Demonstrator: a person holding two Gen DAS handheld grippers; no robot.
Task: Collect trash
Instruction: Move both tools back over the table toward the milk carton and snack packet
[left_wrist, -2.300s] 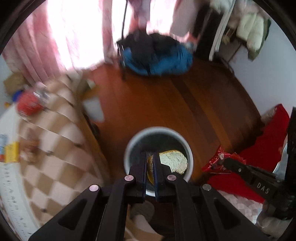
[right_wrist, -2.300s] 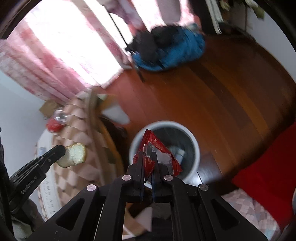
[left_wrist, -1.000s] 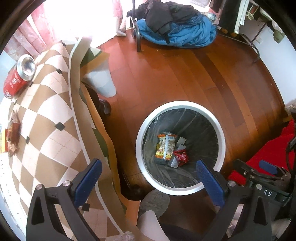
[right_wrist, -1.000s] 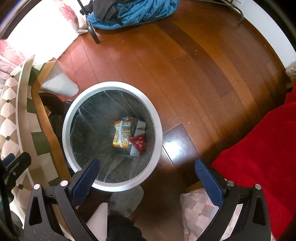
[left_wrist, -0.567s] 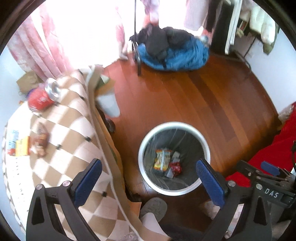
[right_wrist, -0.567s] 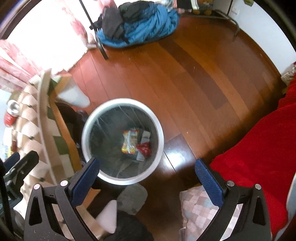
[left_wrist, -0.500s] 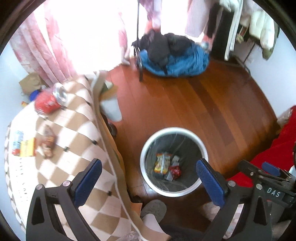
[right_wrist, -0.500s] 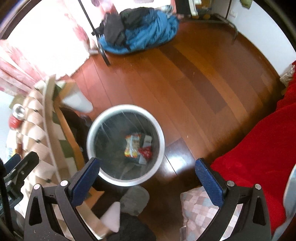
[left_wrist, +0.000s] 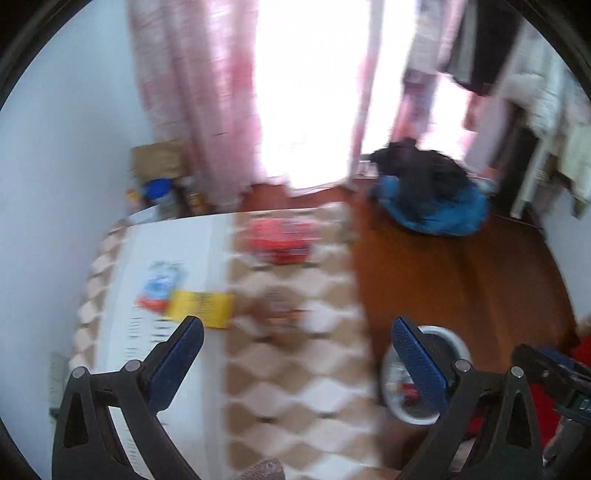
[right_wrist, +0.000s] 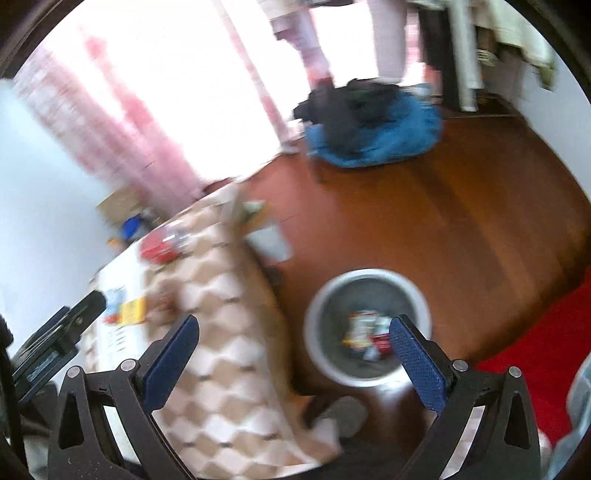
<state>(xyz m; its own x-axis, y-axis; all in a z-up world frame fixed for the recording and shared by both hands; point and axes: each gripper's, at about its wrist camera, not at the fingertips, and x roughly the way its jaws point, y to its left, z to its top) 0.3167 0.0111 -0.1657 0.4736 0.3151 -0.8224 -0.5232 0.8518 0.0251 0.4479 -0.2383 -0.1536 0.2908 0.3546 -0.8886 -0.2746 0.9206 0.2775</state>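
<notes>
Inside the bin (right_wrist: 417, 295), only right wrist shows wrappers (right_wrist: 364, 332), blurrily.

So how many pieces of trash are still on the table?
4, though blur may hide more: a red can at the far end, a brown wrapper mid-table, a yellow packet, and a blue-red packet beside it.

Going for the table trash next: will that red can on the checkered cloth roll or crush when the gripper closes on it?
The red can seems to lie on its side, so a nudge would probably roll it across the checkered cloth. It is likely thin metal and light, so it could dent. Blur hides whether it is empty.
</notes>
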